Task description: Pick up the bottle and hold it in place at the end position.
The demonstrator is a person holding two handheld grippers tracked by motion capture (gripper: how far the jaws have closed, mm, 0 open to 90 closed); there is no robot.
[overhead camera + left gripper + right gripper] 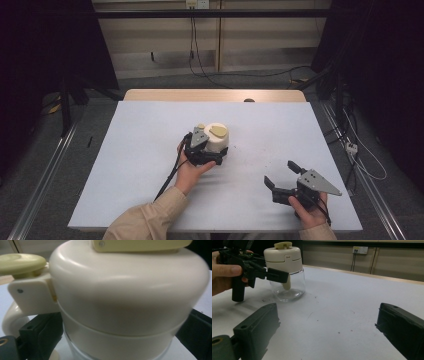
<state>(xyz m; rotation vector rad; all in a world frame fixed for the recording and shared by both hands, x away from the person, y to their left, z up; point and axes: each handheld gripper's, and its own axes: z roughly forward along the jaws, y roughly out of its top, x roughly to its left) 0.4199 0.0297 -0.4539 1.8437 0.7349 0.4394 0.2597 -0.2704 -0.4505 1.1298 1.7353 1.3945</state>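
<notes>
A glass jar [218, 136] with a cream lid and a cream side handle [11, 317] stands upright near the middle of the pale table [145, 150]. My left gripper [216, 150] has the jar [125, 302] between its jaws, just under the lid; both jaws look pressed to its sides, one beside the handle. In the right gripper view the jar [287, 272] is at far left, with a left jaw across its front and a hand behind. My right gripper [282, 174] hovers low at the table's front right, open, nothing between its jaws [329, 322].
A few dark specks [314, 297] lie on the tabletop beside the jar. A wooden strip [215, 95] runs along the table's far edge. Cables [240, 75] trail over the floor beyond it, and a wall socket [360, 250] sits on the back wall.
</notes>
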